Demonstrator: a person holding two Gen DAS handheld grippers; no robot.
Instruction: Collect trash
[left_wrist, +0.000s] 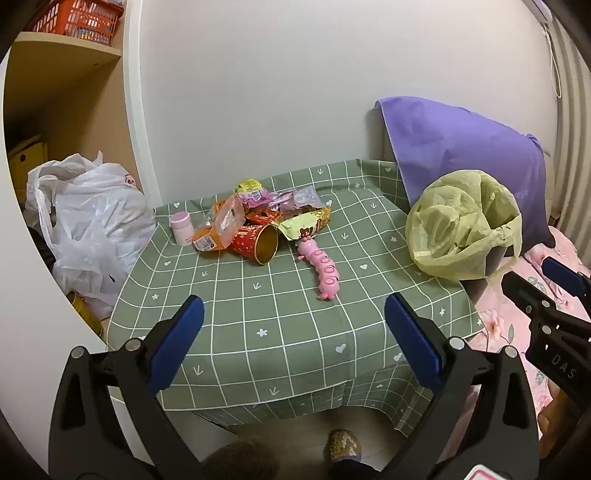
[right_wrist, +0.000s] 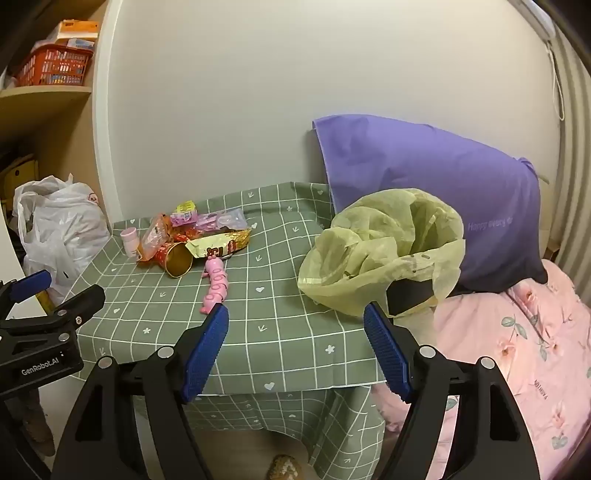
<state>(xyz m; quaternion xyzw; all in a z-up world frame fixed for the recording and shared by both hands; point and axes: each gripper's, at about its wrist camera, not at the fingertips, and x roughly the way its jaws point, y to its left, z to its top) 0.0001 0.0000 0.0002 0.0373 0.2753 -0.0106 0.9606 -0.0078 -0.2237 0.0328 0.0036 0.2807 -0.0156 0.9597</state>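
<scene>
Your left gripper (left_wrist: 293, 325) hangs over the near edge of the table (left_wrist: 280, 354), its blue pads (left_wrist: 413, 339) spread as wide as they go, with nothing between them and nothing touched. Your right gripper (right_wrist: 295, 332) stands just as wide apart, also empty, above the near right part of the same green checked cloth; from the left wrist view you see it off to the right, over the pink flowered bedding (right_wrist: 517, 350).

Past your pads, a pink caterpillar toy (left_wrist: 323, 267) lies on the cloth by itself, its head end just beside the trash pile. The trash pile (left_wrist: 258, 218) sits toward the far left of the table: a red paper cup (left_wrist: 258, 242) on its side with its gold mouth facing you, crumpled snack wrappers (left_wrist: 306, 223) heaped behind and beside it, and a small pink jar (left_wrist: 181, 229) upright at the pile's left edge.

On the right, well apart from the pile, a yellow-green bin bag (left_wrist: 461, 225) gapes open at the table's right edge. Behind it a purple pillow (left_wrist: 461, 147) leans against the wall. Far left, a white plastic bag (left_wrist: 88, 221) slumps beside the shelving.
</scene>
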